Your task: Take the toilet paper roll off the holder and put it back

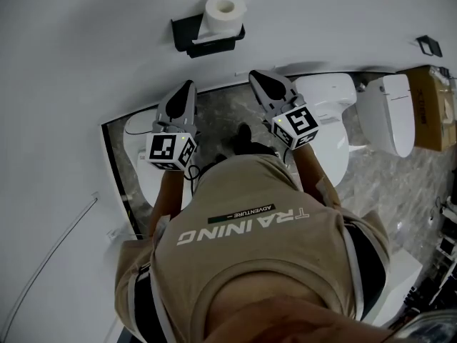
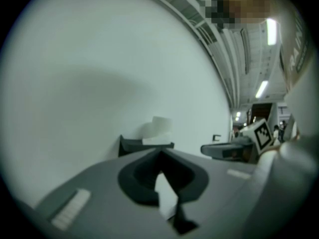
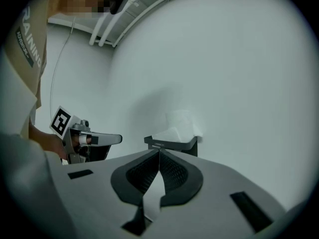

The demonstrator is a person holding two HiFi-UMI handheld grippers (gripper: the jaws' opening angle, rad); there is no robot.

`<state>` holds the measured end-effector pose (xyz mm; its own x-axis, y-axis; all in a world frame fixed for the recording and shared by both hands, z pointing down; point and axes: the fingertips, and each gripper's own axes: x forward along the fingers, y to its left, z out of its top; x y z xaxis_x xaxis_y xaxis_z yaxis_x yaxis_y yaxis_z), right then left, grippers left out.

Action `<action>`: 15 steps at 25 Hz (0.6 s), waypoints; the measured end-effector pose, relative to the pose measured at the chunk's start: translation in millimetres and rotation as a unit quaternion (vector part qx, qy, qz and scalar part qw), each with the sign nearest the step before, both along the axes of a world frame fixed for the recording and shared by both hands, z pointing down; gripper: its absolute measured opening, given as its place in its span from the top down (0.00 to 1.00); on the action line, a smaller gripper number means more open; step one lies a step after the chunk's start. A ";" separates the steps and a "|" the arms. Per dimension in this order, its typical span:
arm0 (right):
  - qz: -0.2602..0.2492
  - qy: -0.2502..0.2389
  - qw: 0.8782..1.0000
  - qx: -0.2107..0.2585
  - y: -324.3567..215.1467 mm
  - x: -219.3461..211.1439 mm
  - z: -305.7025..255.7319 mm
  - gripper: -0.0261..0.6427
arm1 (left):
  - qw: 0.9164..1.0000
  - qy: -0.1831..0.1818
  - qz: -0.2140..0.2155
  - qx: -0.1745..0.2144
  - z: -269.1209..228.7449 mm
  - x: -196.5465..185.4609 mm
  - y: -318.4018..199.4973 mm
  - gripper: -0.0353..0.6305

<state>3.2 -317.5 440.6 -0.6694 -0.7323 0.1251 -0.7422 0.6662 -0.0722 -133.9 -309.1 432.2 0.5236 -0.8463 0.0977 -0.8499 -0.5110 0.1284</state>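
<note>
Both the left gripper (image 1: 188, 86) and the right gripper (image 1: 255, 76) have their jaws closed tip to tip with nothing between them, and that is the main risk. The white toilet paper roll (image 1: 224, 11) is ahead of and a little above both pairs of jaw tips, apart from them, roughly on the line between the two. It appears to stand on end on the black wall-mounted metal holder (image 1: 207, 40) rather than threaded on a bar. If closed tips met it, they would likely shove it against the wall or tip it off the shelf, so a jaw pair needs to open before it arrives. A hard squeeze could crush the soft paper, and a grip on the outer layers alone might unwind it. A dropped roll would fall below the jaws, toward the white ceramic toilet bowl (image 1: 325, 113) or the grey veined stone floor (image 1: 221, 116). The wall is plain, smooth white (image 1: 86, 48). Further white fixtures sit to the right of the jaws, and strip lights show overhead in the left gripper view.
</note>
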 end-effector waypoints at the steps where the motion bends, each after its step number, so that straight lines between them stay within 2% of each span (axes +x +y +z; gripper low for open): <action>1: -0.011 -0.001 1.000 0.004 -8.3 1.3 -1.8 0.94 | 1.000 -0.003 -0.007 -0.002 -1.1 2.9 -7.0 0.95; 7: -0.076 -0.015 0.996 0.034 -56.0 -0.9 -15.6 0.94 | 0.999 -0.016 -0.048 -0.006 -6.1 18.3 -46.0 0.95; 15: -0.105 -0.013 0.994 0.030 -88.6 -8.1 -14.3 0.94 | 0.998 -0.011 -0.068 -0.015 0.0 16.3 -72.2 0.95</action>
<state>-4.9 -406.0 426.3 -0.8112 -0.5811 0.0661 -0.5842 0.8103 -0.0458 -117.7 -381.2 432.2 0.4012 -0.9062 0.1337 -0.9141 -0.3868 0.1218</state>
